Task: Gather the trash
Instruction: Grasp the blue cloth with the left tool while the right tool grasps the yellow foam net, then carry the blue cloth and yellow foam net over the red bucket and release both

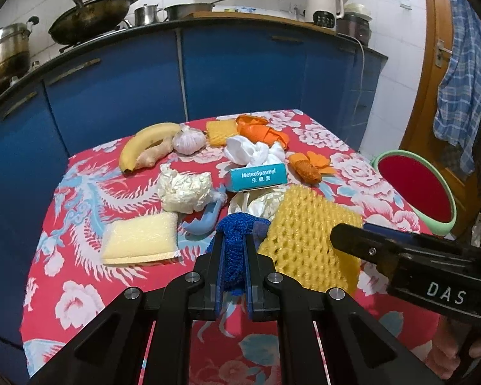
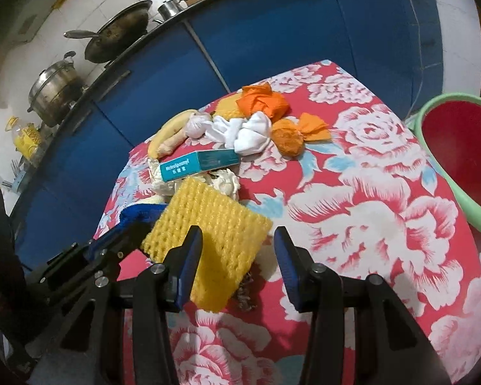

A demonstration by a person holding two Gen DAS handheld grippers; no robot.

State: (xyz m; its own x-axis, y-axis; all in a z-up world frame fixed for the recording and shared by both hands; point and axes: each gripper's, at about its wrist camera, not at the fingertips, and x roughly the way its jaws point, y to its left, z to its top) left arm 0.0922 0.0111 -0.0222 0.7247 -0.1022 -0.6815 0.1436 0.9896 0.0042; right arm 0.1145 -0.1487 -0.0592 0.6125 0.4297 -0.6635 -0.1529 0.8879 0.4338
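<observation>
On the flowered tablecloth [image 1: 89, 173], the left gripper [image 1: 233, 240] is closed on a blue knitted cloth [image 1: 232, 250]. Behind it lies a teal box [image 1: 258, 176] printed "MeteoSpasmyl". The right gripper [image 2: 237, 240], marked "DAS", has its jaws wide apart over a yellow foam net [image 2: 208, 237], holding nothing. A red basin [image 2: 458, 160] stands at right.

So on the tablecloth: one banana [image 1: 146, 142], one ginger root [image 1: 154, 154], one garlic bulb [image 1: 188, 141], one teal medicine box [image 1: 258, 177], two yellow foam nets [image 1: 308, 240], two orange wrappers [image 1: 309, 163], one bowl [image 1: 415, 189] at 3 o'clock.
</observation>
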